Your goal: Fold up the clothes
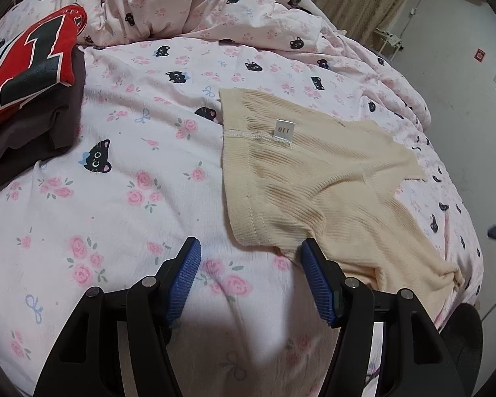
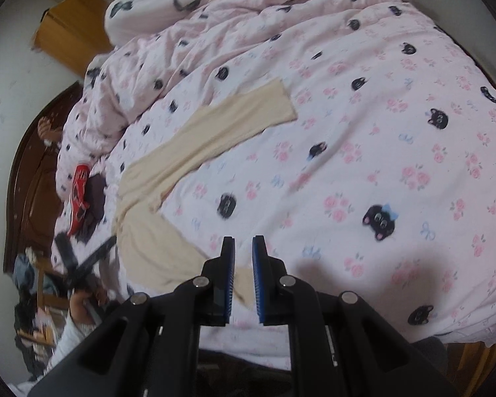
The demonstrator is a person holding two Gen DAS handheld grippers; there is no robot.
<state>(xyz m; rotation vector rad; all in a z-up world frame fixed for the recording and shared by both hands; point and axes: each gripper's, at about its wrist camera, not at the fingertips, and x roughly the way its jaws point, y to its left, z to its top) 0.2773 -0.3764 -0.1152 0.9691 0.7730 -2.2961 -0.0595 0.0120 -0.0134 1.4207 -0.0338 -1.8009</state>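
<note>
Cream ribbed leggings (image 1: 317, 178) lie spread on the pink cat-and-rose duvet (image 1: 132, 172), waistband flat with its white size tag (image 1: 283, 131) showing. In the left wrist view the left gripper (image 1: 249, 258) hovers with its jaws released and standing wide; the waistband's near corner sits just ahead of the gap between its fingers, and the cloth runs past the outer side of the right-hand blue pad (image 1: 315, 281), though whether that pad touches it I cannot tell. Nothing is pinched there.

In the right wrist view the right gripper (image 2: 243, 241) has its jaws drawn nearly together with only a narrow slit between the pads, and nothing is clamped in it; a cream leg passes under and to the left of its fingertips, the other leg stretching away ahead and left.

Well off to the left of the left fingers, a red jersey (image 1: 26, 66) lies on top of a dark garment (image 1: 39, 122).
</note>
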